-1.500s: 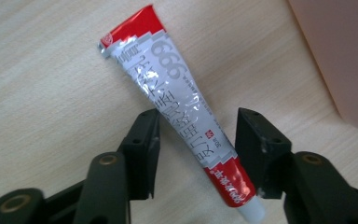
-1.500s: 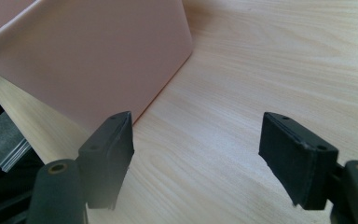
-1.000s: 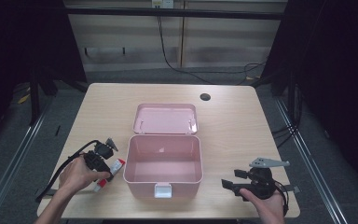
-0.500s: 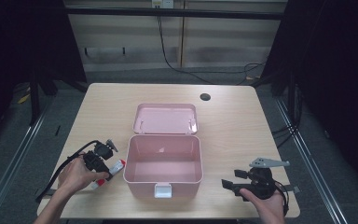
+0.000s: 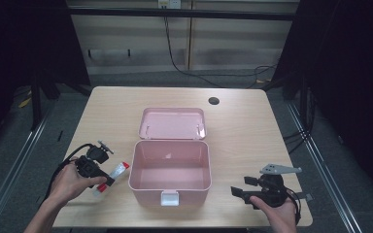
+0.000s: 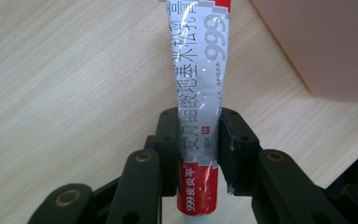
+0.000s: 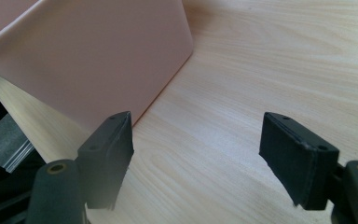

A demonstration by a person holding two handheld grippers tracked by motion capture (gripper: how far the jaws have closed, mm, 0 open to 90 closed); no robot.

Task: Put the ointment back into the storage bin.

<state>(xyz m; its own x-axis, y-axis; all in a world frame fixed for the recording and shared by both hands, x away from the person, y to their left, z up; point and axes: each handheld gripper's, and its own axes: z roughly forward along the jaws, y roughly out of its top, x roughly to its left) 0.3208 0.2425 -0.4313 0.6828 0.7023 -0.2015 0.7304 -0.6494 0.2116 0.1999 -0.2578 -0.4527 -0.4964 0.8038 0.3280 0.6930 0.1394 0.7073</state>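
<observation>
A silver and red ointment tube (image 6: 196,88) lies on the wooden table (image 5: 243,131) just left of the open pink box (image 5: 170,170). My left gripper (image 6: 196,140) is shut on the tube near its red capped end; the high view shows that gripper (image 5: 108,182) beside the tube (image 5: 117,170). The box is empty inside and its lid (image 5: 172,122) lies flat behind it. My right gripper (image 7: 198,144) stands open over bare table right of the box wall (image 7: 98,56), with nothing between its jaws. In the high view it sits near the front right (image 5: 236,192).
A dark round hole (image 5: 213,101) sits in the table near the back right. The white latch (image 5: 169,198) of the box faces the front edge. Dark floor and metal rails surround the table.
The left hand and its gripper have shifted slightly at the tube. The right gripper has stayed in place.
</observation>
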